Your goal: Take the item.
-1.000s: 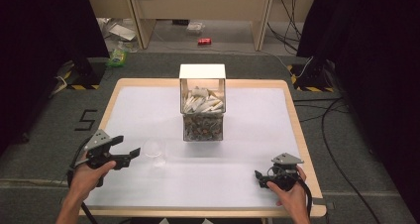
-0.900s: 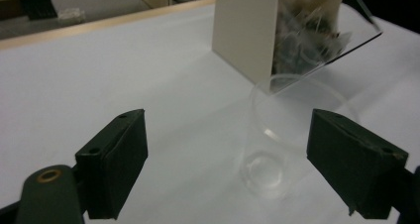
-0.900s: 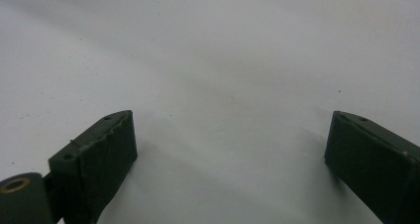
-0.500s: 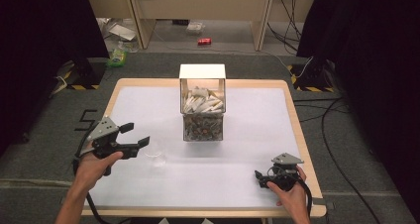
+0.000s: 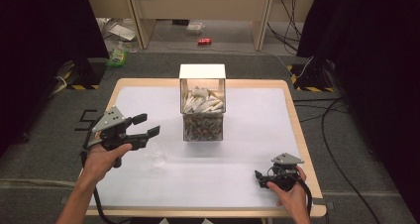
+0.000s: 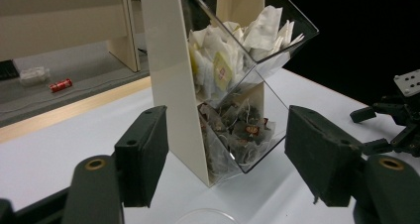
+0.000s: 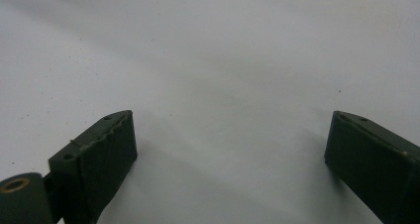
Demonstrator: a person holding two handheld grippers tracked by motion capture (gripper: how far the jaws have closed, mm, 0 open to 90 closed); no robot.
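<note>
A clear two-tier dispenser (image 5: 202,110) with a white frame stands at the table's middle. Its upper bin holds white sachets (image 6: 233,45) and its lower bin holds darker tea bags (image 6: 237,135). My left gripper (image 5: 147,125) is held above the table's left side, open and holding nothing, pointing toward the dispenser (image 6: 173,85). Its jaws (image 6: 228,154) frame the lower bin from a distance. A clear glass cup (image 5: 157,157) stands on the table just below and right of it. My right gripper (image 5: 260,177) rests low at the front right, open over bare tabletop (image 7: 230,149).
The white table top (image 5: 257,130) has a wooden edge. Behind the table, on the floor, lie a red can (image 5: 204,41), a green packet (image 5: 118,55) and cables (image 5: 317,115) at the right. My right gripper (image 6: 391,120) shows beyond the dispenser in the left gripper view.
My left gripper has risen and moved forward and to the right, toward the dispenser, staying open. The right gripper has not moved.
</note>
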